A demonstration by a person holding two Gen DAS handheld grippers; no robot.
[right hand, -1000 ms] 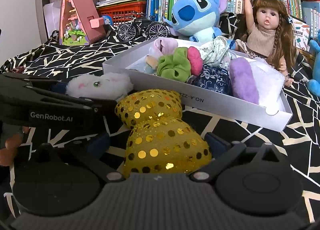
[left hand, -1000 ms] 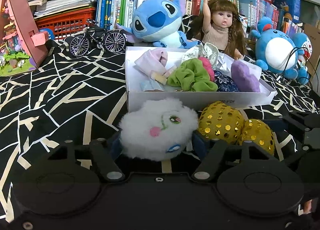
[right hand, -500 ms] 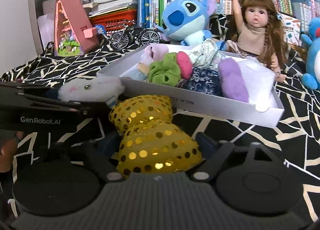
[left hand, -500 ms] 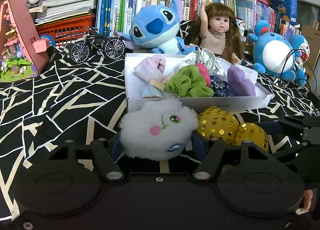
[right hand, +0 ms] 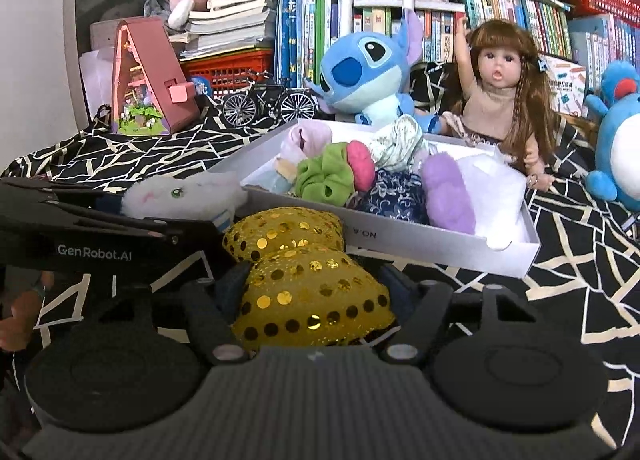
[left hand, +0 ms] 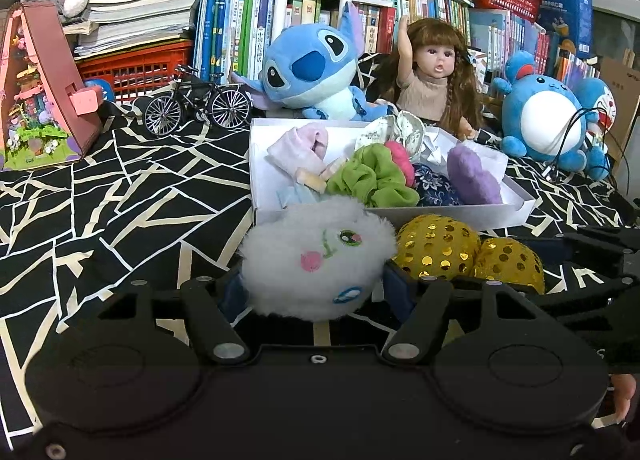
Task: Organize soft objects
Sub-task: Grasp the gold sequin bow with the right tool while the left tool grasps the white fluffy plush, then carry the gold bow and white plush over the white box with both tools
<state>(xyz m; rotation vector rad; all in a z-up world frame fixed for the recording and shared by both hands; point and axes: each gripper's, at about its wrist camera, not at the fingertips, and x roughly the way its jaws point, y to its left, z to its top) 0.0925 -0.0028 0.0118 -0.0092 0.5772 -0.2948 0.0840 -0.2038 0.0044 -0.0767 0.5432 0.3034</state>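
Left tool (left hand: 316, 288) grips the white plush (left hand: 318, 260); right tool (right hand: 316, 296), just closing, pinches the gold bow (right hand: 312, 292). Box (right hand: 440, 244) ahead already holds several; these two remain.

- White fluffy plush face (left hand: 316, 260): embroidered green eye, pink nose; lodged between the left fingers (left hand: 394, 292).
- Gold sequined bow (right hand: 304, 284): near lobe between the right fingers (right hand: 228, 284), far lobe beyond the tips.

so the right hand-held gripper (right hand: 316, 296) went from wide open to having just been closing its jaws on the gold sequin bow (right hand: 308, 280) between them, which now looks squeezed and slightly lifted
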